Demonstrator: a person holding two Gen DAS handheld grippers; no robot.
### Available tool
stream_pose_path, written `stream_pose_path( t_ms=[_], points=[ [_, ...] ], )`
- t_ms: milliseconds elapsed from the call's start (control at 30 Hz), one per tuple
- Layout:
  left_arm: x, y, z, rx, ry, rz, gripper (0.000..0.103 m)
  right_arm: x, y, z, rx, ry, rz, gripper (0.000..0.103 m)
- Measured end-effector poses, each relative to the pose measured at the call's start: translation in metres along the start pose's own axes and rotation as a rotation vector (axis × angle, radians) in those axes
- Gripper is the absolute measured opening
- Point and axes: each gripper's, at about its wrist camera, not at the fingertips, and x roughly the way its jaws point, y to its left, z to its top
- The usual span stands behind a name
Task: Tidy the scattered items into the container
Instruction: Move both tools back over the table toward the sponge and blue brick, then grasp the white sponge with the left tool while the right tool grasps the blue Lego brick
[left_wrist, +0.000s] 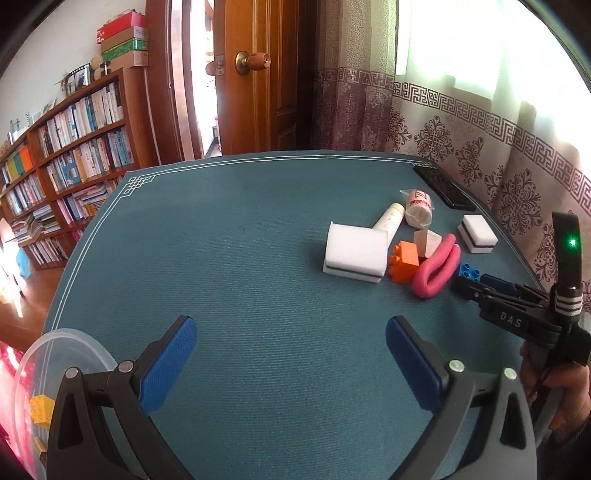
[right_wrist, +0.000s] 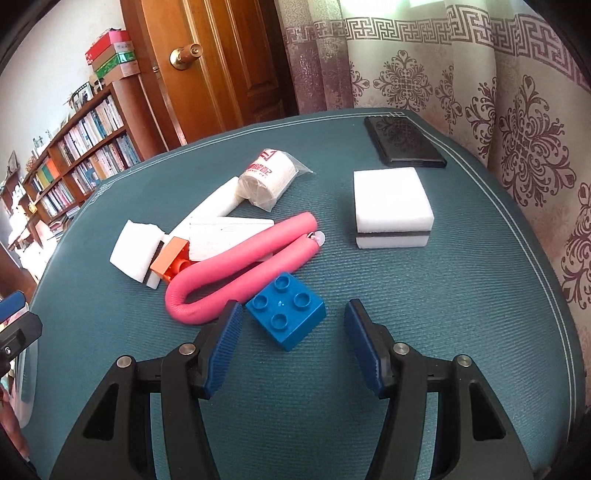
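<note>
My right gripper (right_wrist: 293, 314) is open, low over the table, and a blue brick (right_wrist: 285, 316) lies just ahead of its tips, untouched. Beyond the brick lie a bent pink foam roller (right_wrist: 236, 266), an orange brick (right_wrist: 170, 259), a white block (right_wrist: 229, 236), a wrapped paper roll (right_wrist: 267, 181) and two white sponges (right_wrist: 391, 206) (right_wrist: 135, 251). My left gripper (left_wrist: 291, 325) is open over bare mat, with nothing between its fingers. The clear plastic container (left_wrist: 62, 354) sits at the lower left of the left wrist view and holds a yellow brick (left_wrist: 40, 410). The right gripper (left_wrist: 495, 299) also shows there, by the blue brick (left_wrist: 469, 273).
A black flat case (right_wrist: 404, 142) lies at the table's far right corner, by the patterned curtain (right_wrist: 517, 110). A wooden door (left_wrist: 258, 74) and a bookshelf (left_wrist: 66, 158) stand behind the teal table mat (left_wrist: 240, 240).
</note>
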Motion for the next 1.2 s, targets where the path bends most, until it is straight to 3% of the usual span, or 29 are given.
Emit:
stream_pose_path(
  t_ms=[200, 300, 533, 1200],
  points=[
    [0.030, -0.015, 0.018, -0.003, 0.027, -0.010, 0.103, 0.002, -0.003, 0.002, 0.015, -0.004, 0.055, 0.061],
    [0.047, -0.027, 0.026, 0.016, 0.044, 0.002, 0.103, 0.000, -0.003, 0.001, 0.008, -0.003, 0.020, 0.049],
    [0.069, -0.046, 0.036, 0.035, 0.058, -0.012, 0.103, -0.005, -0.005, -0.004, 0.011, -0.010, 0.016, 0.049],
    [0.101, -0.042, 0.039, 0.073, 0.057, 0.055, 0.101, -0.008, -0.010, -0.007, 0.040, -0.014, 0.028, 0.049]
  ],
)
